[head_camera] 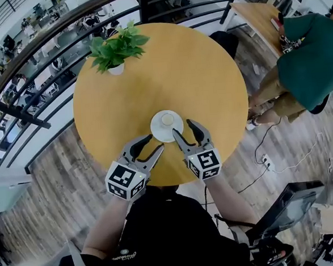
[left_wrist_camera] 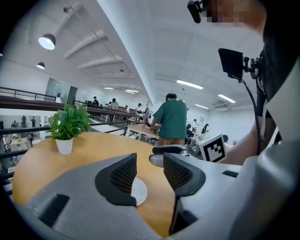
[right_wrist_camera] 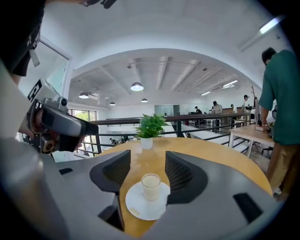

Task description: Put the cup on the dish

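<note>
black-shirted torso (head_camera: 173,231) at the bottom edge of the head view, facing a round wooden table (head_camera: 207,70) up-frame. left gripper (head_camera: 156,142) at lower centre-left, jaws apart and empty, tips just short of the white dish (head_camera: 157,131). right gripper (head_camera: 182,127) just right of it, jaws likewise apart, clamped on nothing, tips overlapping the dish's lower-right rim as seen from above. pale cup (head_camera: 167,119) upright in the middle of the dish, near the table's lower edge in frame, untouched by either gripper. in the right gripper view, cup and dish framed in the gap between the two dark pads (right_wrist_camera: 180,173), clear of both. small potted plant (head_camera: 117,48) in a white pot toward the table's upper left, well apart from the dish. person in a green shirt (head_camera: 309,57) at the right edge, beside another wooden table (head_camera: 258,15); dark railing (head_camera: 47,58) curving across the upper left.
</note>
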Tool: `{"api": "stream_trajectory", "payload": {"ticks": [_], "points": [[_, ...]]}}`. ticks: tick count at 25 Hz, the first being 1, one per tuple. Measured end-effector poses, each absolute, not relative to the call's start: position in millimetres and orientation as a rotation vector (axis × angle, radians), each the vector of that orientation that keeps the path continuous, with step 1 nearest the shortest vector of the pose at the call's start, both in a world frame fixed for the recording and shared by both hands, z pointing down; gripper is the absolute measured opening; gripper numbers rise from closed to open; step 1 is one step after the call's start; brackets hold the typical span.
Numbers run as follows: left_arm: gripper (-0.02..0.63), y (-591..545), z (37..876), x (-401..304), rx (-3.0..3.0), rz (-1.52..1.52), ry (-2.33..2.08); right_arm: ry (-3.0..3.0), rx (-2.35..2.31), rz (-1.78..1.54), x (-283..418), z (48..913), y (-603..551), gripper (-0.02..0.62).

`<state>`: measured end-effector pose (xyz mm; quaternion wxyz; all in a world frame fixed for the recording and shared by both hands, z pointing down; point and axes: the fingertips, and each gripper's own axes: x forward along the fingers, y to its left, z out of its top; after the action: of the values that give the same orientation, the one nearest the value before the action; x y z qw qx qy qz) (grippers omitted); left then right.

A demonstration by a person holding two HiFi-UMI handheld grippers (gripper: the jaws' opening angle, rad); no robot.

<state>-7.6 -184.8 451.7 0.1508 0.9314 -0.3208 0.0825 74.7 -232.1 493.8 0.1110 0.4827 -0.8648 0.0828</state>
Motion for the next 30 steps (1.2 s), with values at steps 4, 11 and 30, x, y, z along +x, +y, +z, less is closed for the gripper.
{"api": "stream_trajectory", "payload": {"ticks": [4, 11, 30], "points": [[0.179, -187, 435, -5, 2.71, 0.209, -0.936, -2.599, 1.445, 0.222, 78, 459, -223, 0.209], [0.149, -186, 408, 3, 2.772, 0.154, -0.951, -2.604, 1.441, 0.193, 86, 430, -203, 0.168], [0.081, -179, 380, 9, 2.851, 0.135, -0.954, -2.729, 1.361, 0.133, 49, 373, -170, 0.1]]}}
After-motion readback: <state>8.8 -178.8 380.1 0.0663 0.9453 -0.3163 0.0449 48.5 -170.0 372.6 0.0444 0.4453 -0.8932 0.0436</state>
